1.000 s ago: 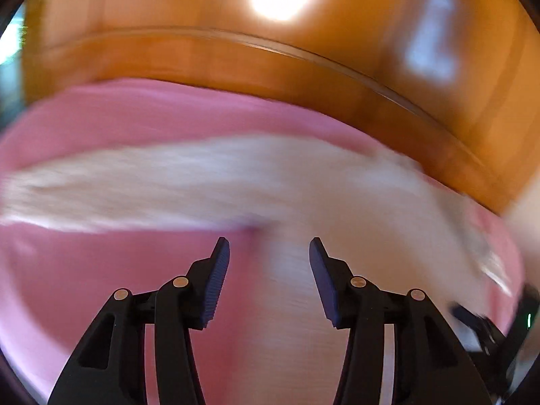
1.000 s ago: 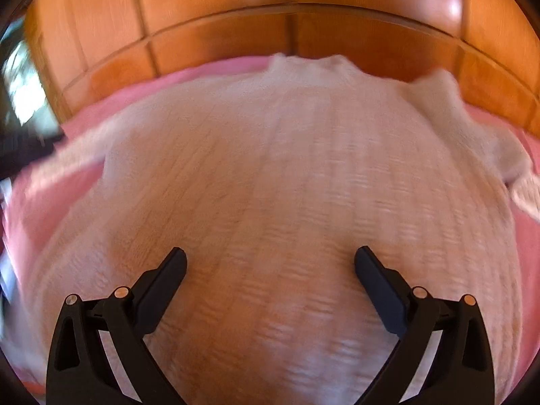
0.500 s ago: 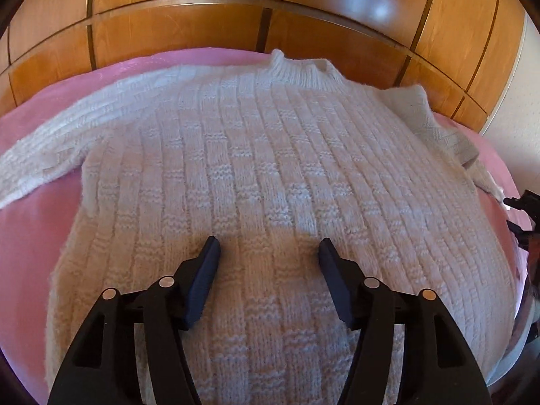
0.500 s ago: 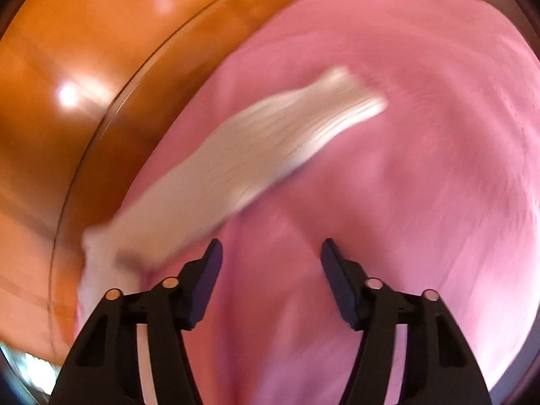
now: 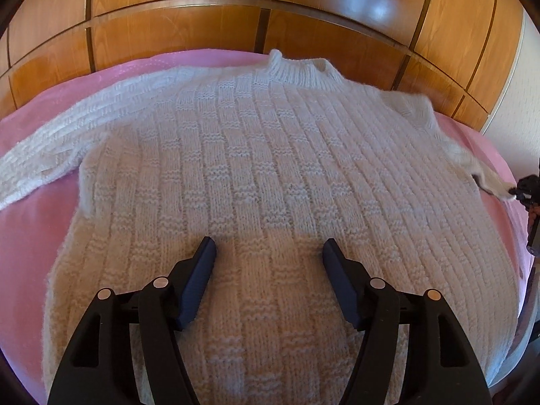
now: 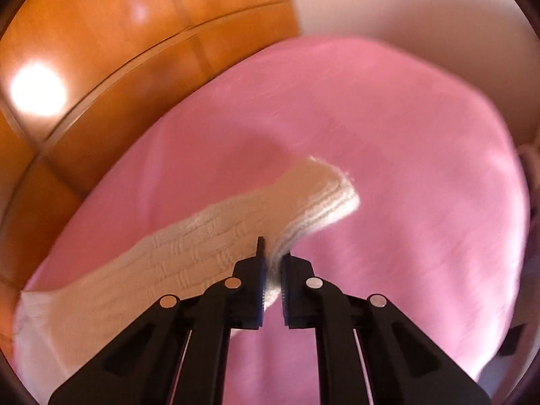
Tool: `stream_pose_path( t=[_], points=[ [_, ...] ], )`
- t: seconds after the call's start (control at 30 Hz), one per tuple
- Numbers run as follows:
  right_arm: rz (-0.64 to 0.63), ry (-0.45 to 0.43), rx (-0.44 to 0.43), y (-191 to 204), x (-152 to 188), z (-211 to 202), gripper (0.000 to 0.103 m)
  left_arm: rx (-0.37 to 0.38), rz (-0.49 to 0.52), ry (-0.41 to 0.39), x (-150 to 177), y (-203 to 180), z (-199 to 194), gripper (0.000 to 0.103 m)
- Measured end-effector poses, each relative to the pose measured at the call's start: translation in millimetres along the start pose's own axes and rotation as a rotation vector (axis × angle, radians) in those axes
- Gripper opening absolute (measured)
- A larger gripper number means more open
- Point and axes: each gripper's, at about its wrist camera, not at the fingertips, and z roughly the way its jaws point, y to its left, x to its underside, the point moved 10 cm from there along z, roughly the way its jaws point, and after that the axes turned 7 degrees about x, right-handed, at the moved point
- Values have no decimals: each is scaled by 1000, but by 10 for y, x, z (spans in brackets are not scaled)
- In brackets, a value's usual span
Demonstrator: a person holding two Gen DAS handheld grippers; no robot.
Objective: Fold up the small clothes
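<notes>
Your left gripper (image 5: 268,254) hovers low over the hem end of the sweater (image 5: 270,168), jaws wide apart with nothing between them. The sweater lies flat on the pink bed (image 5: 30,229), its long axis running straight away from you: hem nearest, under the gripper, collar (image 5: 300,67) at the far end toward the wooden panels (image 5: 202,30). One sleeve (image 5: 50,145) stretches out to the left and is cut off by the frame edge. The hem itself is hidden behind the gripper arms. At the far right edge the other sleeve thins to a blurred strip that ends at your right gripper (image 5: 524,190), of which only a small dark part shows in this view.

Your right gripper (image 6: 271,270) shows what the left view cannot: its jaws are nearly together, clamped on the edge of the sleeve (image 6: 189,256) a little back from the cuff (image 6: 327,199). The cuff sticks out past the fingertips, up and to the right, while the rest of the sleeve trails down-left toward the body, which is out of frame there. This view is motion-blurred, so the knit reads clearly only near the jaws. Beyond the sleeve lies bare pink bed, then the panels at upper left and a pale wall (image 6: 405,10) at upper right.
</notes>
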Motion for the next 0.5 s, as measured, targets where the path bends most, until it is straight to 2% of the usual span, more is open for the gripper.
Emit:
stream_pose_path(
  t=[0.1,0.2,0.23,0.27,0.3,0.33,0.37,0.5],
  points=[
    [0,46,53,-167,16,243,6,1,-1,0,2,-5,5,66],
    [-95,14,105,-87,24,247,8,1,-2,-1,5,-3,3,66],
    [-106,19,98,-59,29,231,11,2,-2,-1,5,-3,4,66],
    [-109,21,90,-54,30,186,19,3,-2,-2,5,-4,5,66],
    [-102,14,69,-27,50,84,50,4,-3,-3,3,-4,6,66],
    [-94,-5,47,-18,53,-20,63,5,-4,-5,2,-3,6,66],
    [-100,-24,32,28,77,-119,63,6,-4,-6,3,0,5,67],
    [-241,4,-208,551,519,-684,60,32,-2,-6,-6,-22,19,72]
  ],
)
